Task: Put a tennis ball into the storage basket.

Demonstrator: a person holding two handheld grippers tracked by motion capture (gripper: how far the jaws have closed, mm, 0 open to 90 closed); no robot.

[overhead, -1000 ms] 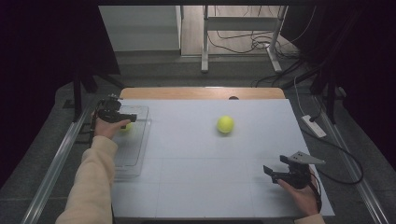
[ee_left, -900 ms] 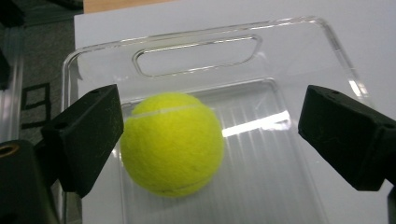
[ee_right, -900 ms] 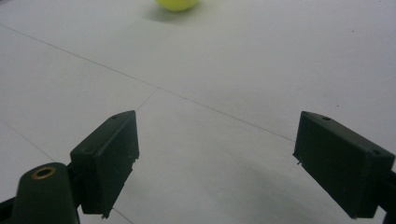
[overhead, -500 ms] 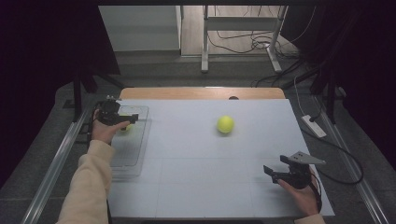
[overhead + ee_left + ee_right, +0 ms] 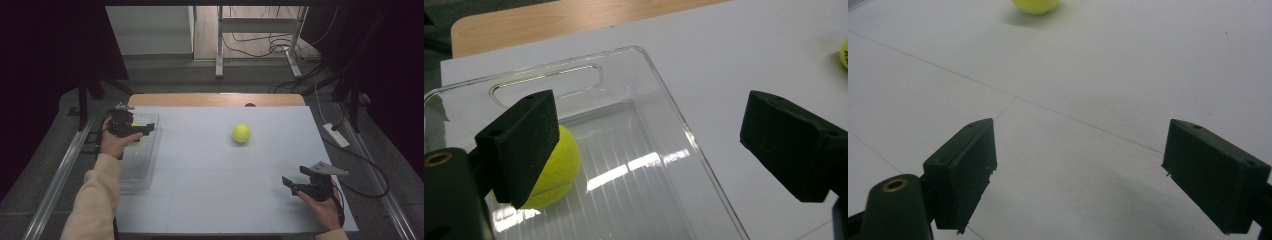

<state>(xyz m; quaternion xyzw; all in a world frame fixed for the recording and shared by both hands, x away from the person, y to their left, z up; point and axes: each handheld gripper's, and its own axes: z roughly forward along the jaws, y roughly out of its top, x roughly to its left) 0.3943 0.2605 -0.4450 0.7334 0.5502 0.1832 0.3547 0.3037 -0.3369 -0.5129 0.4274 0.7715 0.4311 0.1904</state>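
With jaws spread, the left gripper [image 5: 131,127] is held over the clear tray [image 5: 704,165] at the tabletop's left edge, one tennis ball [image 5: 551,172] resting inside it.

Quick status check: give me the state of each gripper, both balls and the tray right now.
Left gripper: open, fingers empty, above the tray.
Right gripper: open, empty, over bare table.
Clear tray: upright at the table's left edge, holding one ball.
Ball in tray: resting on the tray floor, free of the fingers.
Second ball: loose on the white table, outside the tray.
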